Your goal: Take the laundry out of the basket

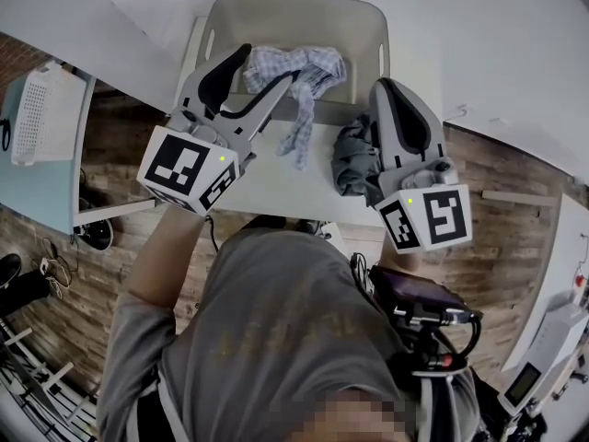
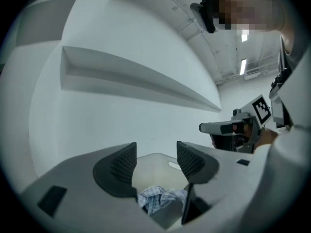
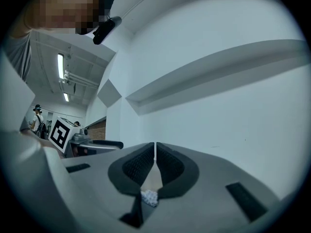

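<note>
Blue-white checked cloth draped over near rim of beige plastic basket, long axis toward me. My left tool wide, just beside cloth, nearer. Right tool closed, by crumpled grey garment outside basket.

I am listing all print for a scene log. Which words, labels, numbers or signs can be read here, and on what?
No readable text anywhere.
Left cube and right cube: black-and-white square markers only, no letters.
Shirt: faint marks, too blurred to read.
</note>
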Action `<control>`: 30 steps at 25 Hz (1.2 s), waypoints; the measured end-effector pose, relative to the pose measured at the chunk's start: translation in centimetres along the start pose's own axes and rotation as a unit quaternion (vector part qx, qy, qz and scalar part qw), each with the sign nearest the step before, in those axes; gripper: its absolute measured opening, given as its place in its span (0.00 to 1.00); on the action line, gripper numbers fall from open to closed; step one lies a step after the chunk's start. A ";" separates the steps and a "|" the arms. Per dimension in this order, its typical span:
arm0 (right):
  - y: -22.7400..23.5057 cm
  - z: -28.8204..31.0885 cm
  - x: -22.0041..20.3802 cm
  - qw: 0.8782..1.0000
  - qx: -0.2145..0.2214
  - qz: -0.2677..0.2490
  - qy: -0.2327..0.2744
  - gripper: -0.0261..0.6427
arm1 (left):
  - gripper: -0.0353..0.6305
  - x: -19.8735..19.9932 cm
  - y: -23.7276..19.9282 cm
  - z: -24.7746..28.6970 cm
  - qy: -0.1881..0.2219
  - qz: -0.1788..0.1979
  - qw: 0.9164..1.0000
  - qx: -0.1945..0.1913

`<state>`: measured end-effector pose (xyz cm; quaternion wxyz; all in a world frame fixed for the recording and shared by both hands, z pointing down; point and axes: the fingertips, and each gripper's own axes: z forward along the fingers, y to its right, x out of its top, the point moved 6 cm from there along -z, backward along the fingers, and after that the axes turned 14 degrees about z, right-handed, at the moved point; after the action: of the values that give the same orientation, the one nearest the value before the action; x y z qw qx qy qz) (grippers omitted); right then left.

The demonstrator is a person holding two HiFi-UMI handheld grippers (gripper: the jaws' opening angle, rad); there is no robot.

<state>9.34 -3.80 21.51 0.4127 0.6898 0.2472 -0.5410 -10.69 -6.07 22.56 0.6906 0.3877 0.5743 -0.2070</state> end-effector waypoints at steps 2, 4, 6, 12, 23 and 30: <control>0.3 0.5 0.2 1.000 -0.002 0.000 0.002 0.07 | 0.43 0.4 -0.6 1.4 0.006 0.007 1.000 -0.009; 0.7 1.0 0.4 1.000 -0.006 -0.003 0.003 0.07 | 0.43 0.6 -1.1 2.7 0.010 0.010 1.000 -0.018; 1.1 1.6 0.5 1.000 -0.009 -0.006 0.002 0.07 | 0.43 0.6 -1.5 3.7 0.015 0.007 1.000 -0.025; 2.1 3.1 0.6 1.000 -0.015 -0.009 -0.003 0.07 | 0.43 0.1 -2.0 5.9 0.020 -0.002 0.999 -0.039; 3.4 6.4 0.2 1.000 -0.024 -0.003 -0.017 0.07 | 0.43 -3.4 -3.5 9.6 -0.014 0.002 0.996 -0.085; 4.1 8.8 0.2 0.999 -0.027 -0.001 -0.027 0.07 | 0.43 -4.9 -4.4 12.1 -0.020 0.008 0.993 -0.118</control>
<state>7.81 -13.40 21.91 0.4372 0.6635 0.2511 -0.5528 -7.54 -18.88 26.41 0.7447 0.3037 0.5775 -0.1403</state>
